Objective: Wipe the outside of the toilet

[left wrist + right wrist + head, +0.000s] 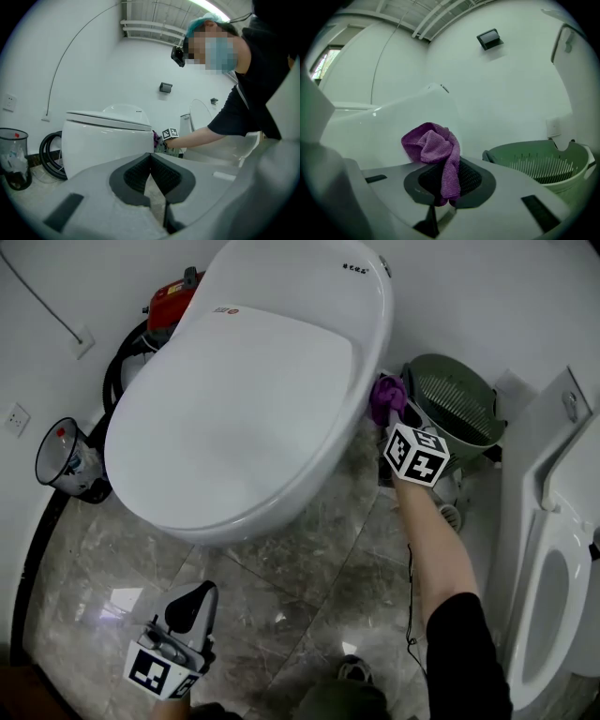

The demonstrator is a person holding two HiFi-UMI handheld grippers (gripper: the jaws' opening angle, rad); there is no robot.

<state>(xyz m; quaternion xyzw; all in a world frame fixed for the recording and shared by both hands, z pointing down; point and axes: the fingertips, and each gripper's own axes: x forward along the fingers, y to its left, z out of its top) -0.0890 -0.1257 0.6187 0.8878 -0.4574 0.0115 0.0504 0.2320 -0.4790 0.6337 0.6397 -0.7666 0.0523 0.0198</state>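
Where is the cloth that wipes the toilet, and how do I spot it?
Find the big white toilet with its lid shut. On the side facing the green basket, the right tongs pinch a small bunched cloth right beside the bowl. It is the only purple thing there.

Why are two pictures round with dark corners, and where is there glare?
Left gripper view and right gripper view: wide-angle lenses bend straight lines and blacken the corners. Head view: light glares off the glossy floor. Right gripper view: purple cloth looks sharp.
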